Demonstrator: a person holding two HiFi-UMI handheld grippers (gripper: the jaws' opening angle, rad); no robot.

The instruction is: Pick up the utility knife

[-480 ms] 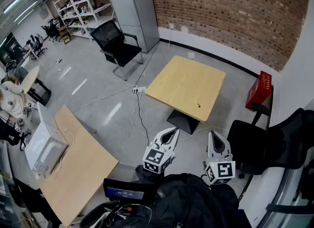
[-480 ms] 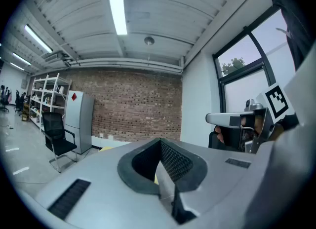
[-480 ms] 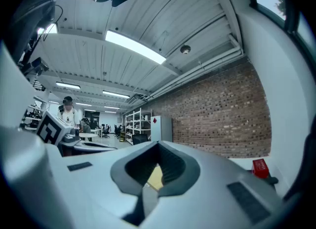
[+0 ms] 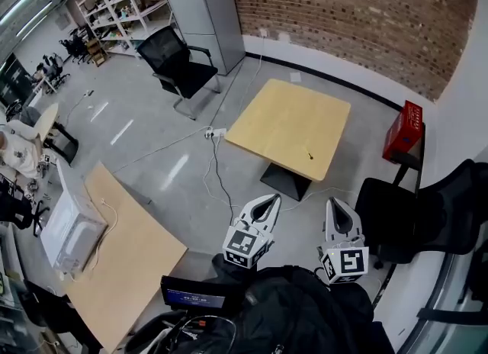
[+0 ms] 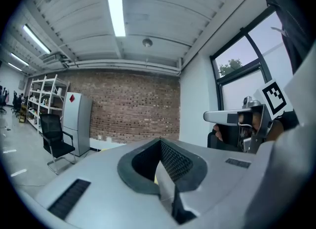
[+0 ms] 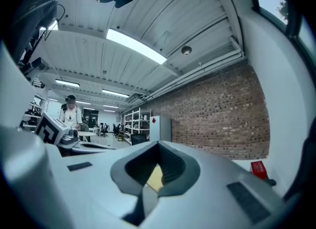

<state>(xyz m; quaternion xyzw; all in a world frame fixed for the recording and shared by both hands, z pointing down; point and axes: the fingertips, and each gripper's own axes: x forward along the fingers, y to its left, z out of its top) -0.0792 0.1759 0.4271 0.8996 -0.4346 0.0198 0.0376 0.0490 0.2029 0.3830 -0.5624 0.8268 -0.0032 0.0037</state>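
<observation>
Square wooden tabletop [image 4: 290, 123] stands ahead of you on the grey floor, well apart from both grippers. The 1 small dark speck on it, near its front right edge, is most likely the utility knife [image 4: 309, 156], though it is too small to make out blade or handle. Nothing else lies on that tabletop.

Your left gripper [image 4: 273, 200] and right gripper [image 4: 335, 202] hover low in front of you, pointing toward it. In each gripper view the 2 fingers [image 5: 173, 161] are clenched tip to tip with nothing between them. Only a sliver of yellow tabletop shows through the gap behind the tips.

White cables [image 4: 218, 177] and a power strip [image 4: 215, 134] trail across the floor left of the table base. A black office chair [image 4: 404, 219] sits near your right gripper.

Risks, as I judge them: catching a foot on the cables as you step in, or arriving with the fingers clenched and nudging the knife off the near edge. Release the fingers before you reach.
</observation>
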